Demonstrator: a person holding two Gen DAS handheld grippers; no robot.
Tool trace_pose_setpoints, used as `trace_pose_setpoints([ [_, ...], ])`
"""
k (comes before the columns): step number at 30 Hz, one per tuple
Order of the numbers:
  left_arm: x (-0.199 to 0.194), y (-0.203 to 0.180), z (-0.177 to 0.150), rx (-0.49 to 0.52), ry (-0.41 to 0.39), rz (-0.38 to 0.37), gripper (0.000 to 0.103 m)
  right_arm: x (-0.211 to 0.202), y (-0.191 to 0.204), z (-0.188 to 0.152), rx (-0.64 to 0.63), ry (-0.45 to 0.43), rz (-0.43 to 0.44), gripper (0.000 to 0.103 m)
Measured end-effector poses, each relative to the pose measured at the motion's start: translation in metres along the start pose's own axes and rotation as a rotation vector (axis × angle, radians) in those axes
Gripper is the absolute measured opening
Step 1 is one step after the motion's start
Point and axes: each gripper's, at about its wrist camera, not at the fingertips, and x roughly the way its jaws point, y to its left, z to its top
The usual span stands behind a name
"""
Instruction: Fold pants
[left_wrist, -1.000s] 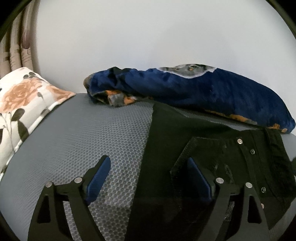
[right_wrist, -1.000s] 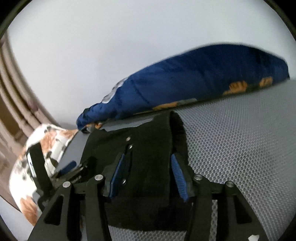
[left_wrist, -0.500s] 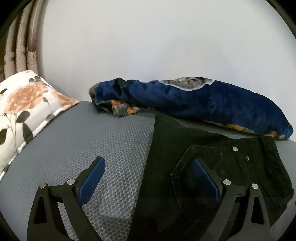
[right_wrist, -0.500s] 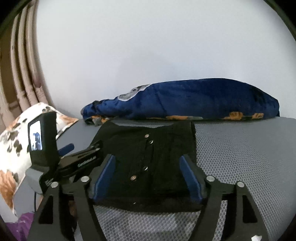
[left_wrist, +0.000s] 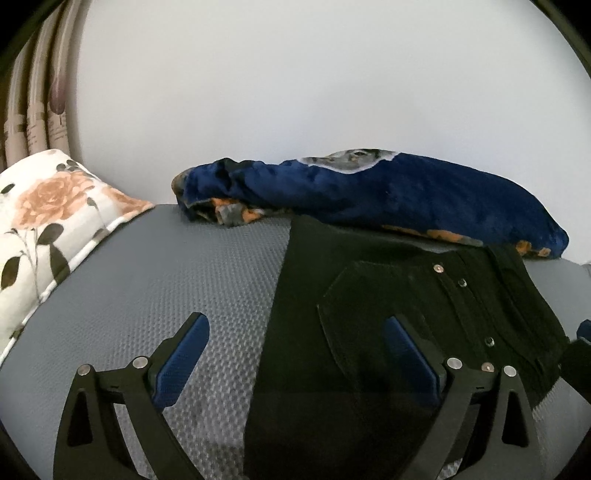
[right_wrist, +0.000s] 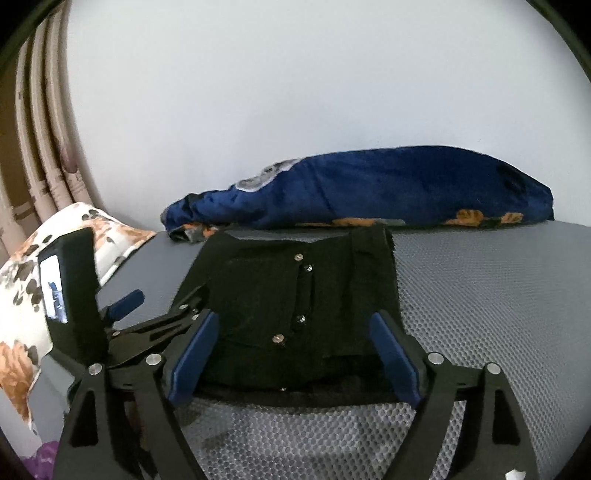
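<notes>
Right hand-held gripper (right_wrist: 295, 343) opening, clear of black pants (right_wrist: 295, 291); left hand-held gripper (left_wrist: 295, 350) spread wide, pinching nothing. Pants folded flat on grey bed (right_wrist: 480, 295), waistband rightward, long axis toward the blue blanket (right_wrist: 388, 188).

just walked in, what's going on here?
A person with a two-finger gripper in each hand is folding black pants on a grey mesh bed surface. The pants lie folded in a compact stack with the button fly up. The left gripper is open over their left edge. The right gripper straddles the near edge, jaws opening, pads off the cloth. A blue blanket lies behind the pants by the wall, a floral pillow at the left.
</notes>
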Motion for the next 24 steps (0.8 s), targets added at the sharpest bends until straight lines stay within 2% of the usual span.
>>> trace_pose_setpoints([
  [9, -0.010, 0.000, -0.003, -0.004, -0.013, -0.021, 0.097, 0.008, -0.003, -0.012, 0.030, 0.000, -0.088, 0.084],
  [24, -0.015, -0.005, -0.003, 0.023, -0.047, -0.033, 0.097, 0.019, -0.003, -0.027, 0.033, -0.013, -0.154, 0.088],
])
